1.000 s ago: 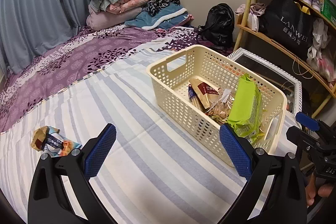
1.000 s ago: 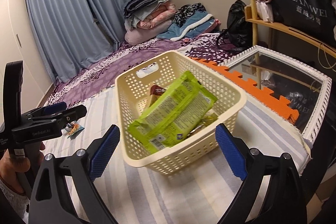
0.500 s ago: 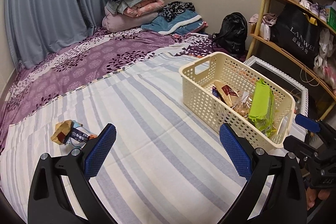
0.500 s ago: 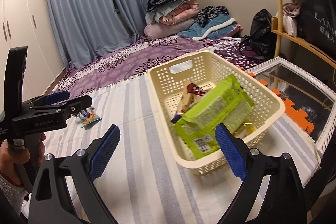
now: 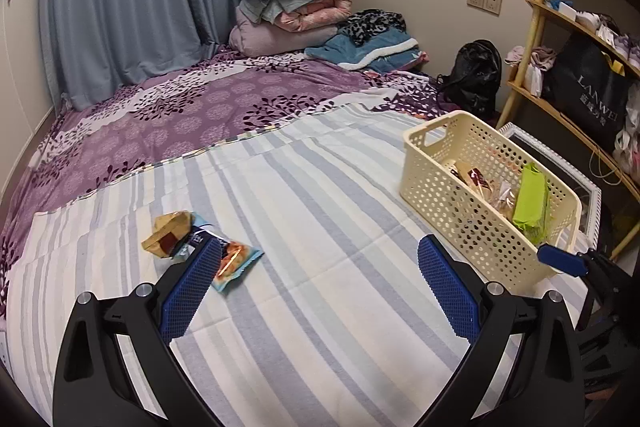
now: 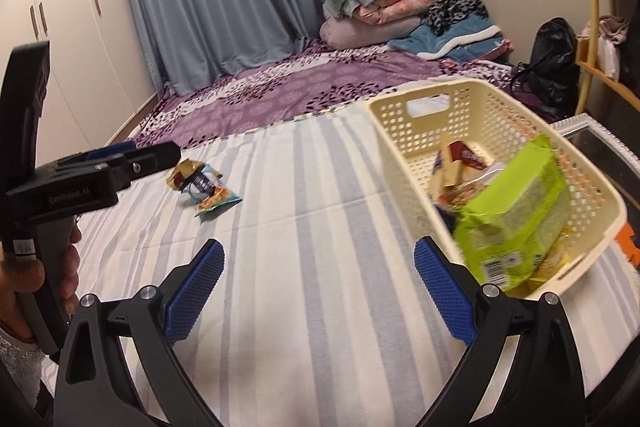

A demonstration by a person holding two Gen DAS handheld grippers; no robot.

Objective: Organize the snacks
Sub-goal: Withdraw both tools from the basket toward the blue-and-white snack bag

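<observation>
- Progress: mostly done, I'd judge. Cream basket [image 5: 486,187] w/ perforated plastic walls already holds a lime-green pack [image 6: 516,223] plus several small wrappers [image 5: 478,183]; it sits ahead-right of both sets of jaws.
- Left to do: two loose snacks on the bed [image 5: 320,227], ahead-left of the jaws. A crinkly gold-brown packet [image 5: 166,235] touches a glossy blue-orange pouch [image 5: 234,261]; both flat, foil-like.
- Left gripper [image 5: 316,291]: jaws wide apart, nothing btwn them; the left pad overlaps the pouch in view, contact unclear.
- Right gripper [image 6: 318,291]: jaws near full spread, empty, over striped sheet; snacks well ahead-left.
- Pads: blue, ribbed rubber. Sheet soft, woven, slightly creased.
</observation>
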